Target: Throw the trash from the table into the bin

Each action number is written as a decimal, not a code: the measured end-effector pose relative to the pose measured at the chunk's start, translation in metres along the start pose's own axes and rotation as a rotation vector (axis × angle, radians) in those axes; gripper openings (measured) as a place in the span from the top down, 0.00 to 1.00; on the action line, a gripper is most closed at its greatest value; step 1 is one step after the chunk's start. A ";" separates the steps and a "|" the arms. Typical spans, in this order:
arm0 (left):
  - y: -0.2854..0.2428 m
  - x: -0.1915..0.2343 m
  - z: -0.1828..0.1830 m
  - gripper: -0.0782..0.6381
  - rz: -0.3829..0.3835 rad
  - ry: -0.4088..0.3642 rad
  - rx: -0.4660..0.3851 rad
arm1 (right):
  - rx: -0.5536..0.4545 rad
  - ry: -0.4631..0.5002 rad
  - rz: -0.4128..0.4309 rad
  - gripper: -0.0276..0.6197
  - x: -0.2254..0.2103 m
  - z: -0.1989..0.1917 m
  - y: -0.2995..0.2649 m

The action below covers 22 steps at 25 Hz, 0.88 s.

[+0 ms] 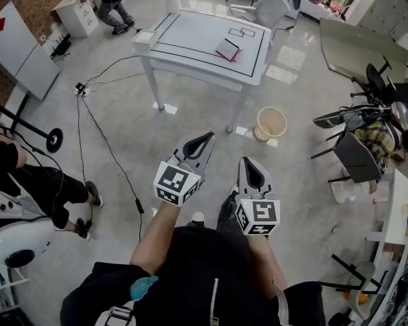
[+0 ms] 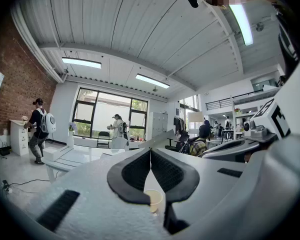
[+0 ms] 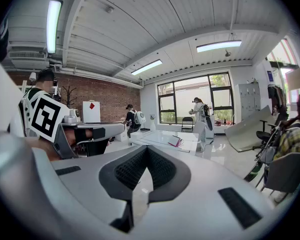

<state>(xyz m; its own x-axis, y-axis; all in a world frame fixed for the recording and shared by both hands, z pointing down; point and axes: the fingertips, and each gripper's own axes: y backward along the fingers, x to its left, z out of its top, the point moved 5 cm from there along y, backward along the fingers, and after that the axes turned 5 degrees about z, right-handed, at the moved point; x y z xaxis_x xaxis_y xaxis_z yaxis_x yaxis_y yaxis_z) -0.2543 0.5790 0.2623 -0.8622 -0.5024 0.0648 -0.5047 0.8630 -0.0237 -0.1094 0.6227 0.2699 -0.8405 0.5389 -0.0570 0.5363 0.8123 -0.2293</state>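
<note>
A pink and white packet of trash (image 1: 228, 49) lies on the white table (image 1: 190, 36) at the far side of the room. A beige bin (image 1: 271, 123) stands on the floor by the table's near right leg. My left gripper (image 1: 205, 138) and right gripper (image 1: 251, 163) are held side by side in front of me, well short of the table. Both are shut with nothing between the jaws. In the right gripper view the jaw tips of my right gripper (image 3: 149, 149) meet, and the table (image 3: 160, 138) and packet (image 3: 176, 142) lie ahead. Below the touching tips of my left gripper (image 2: 150, 153) the bin (image 2: 154, 200) shows.
A white box (image 1: 143, 38) sits at the table's left corner. Black cables (image 1: 102, 134) run over the floor at left to a power strip (image 1: 81, 89). Chairs (image 1: 357, 155) crowd the right side. One person sits at the left edge (image 1: 34, 175), another stands at the back (image 1: 112, 2).
</note>
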 end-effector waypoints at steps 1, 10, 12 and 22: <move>0.000 0.001 0.000 0.88 -0.001 0.000 0.003 | 0.000 -0.002 0.001 0.94 0.001 0.000 -0.002; -0.001 0.008 -0.001 0.88 -0.016 0.004 0.009 | -0.025 -0.010 0.018 0.94 0.009 0.002 -0.009; 0.000 0.010 -0.001 0.88 -0.019 0.004 0.009 | -0.026 -0.007 0.016 0.94 0.011 0.002 -0.010; -0.012 0.013 -0.007 0.88 -0.041 0.033 0.023 | 0.011 -0.043 0.012 0.94 0.012 -0.006 -0.015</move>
<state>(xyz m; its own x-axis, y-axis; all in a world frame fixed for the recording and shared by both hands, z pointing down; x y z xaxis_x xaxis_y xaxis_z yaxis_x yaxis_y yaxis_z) -0.2587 0.5626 0.2701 -0.8391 -0.5350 0.0986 -0.5408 0.8401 -0.0432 -0.1270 0.6181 0.2784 -0.8367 0.5382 -0.1013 0.5456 0.8034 -0.2386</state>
